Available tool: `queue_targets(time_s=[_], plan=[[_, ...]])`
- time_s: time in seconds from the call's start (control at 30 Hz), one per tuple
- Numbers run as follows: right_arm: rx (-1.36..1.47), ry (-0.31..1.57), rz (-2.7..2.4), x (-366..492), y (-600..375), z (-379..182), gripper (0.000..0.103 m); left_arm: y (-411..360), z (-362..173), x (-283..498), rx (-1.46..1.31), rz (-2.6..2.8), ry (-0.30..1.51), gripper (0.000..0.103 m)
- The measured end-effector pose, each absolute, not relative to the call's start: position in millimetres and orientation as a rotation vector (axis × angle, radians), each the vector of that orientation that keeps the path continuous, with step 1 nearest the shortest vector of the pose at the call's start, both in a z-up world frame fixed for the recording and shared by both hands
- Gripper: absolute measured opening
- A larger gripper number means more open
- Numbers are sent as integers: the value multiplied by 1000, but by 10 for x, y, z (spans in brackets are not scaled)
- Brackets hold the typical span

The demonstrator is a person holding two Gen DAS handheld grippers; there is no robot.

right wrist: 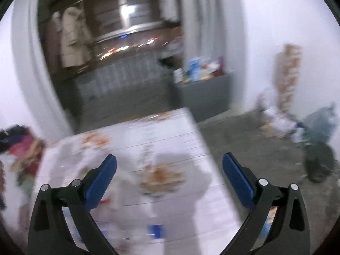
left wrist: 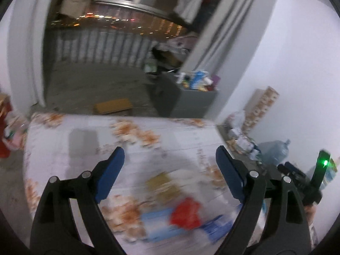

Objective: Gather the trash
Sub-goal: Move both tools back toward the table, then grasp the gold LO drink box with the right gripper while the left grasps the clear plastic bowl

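Trash [left wrist: 184, 214] lies on the table [left wrist: 63, 140], cabinet [left wrist: 191, 104] behind it

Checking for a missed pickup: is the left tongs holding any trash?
No, the left tongs stand open and empty above the red wrapper.

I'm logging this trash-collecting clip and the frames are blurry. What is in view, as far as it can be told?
table: one, white cloth with orange print, below both grippers
red item: one, red, near table edge, too blurred to name
blue items: count unclear, blue, beside the red item
tan item: one, tan, mid-table
grey cabinet: one, grey, by the wall, cluttered top
water jug: one, bluish, floor by right wall
left gripper: one, black with blue fingers, open, empty
right gripper: one, same colours, open, empty
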State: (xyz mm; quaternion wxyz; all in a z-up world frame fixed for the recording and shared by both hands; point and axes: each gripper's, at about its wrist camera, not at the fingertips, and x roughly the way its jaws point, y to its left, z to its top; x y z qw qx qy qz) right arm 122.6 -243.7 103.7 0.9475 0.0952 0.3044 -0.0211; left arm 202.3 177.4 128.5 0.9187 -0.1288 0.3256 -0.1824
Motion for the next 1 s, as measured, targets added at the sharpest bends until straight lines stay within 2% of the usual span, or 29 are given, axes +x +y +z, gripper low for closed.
queue_targets(time_s=[0.23,0.6,0.67,0.9,1.0], plan=[[258,805,191,1692,-1931,819,97,2251,738,1949,-303,-338,771,83],[227,1083,426,2456,-1050,358,72,2014,91,2348,-196,-345,819,54],[199,1131,443,2565,-929,258,70,1969,-17,2429,-173,-340,840,46],[136,1253,448,2859,-595,-100,64,1886,-259,2603,-127,-350,878,31],[123,1289,451,2897,-535,-212,59,1869,-338,2644,-116,-357,892,20]])
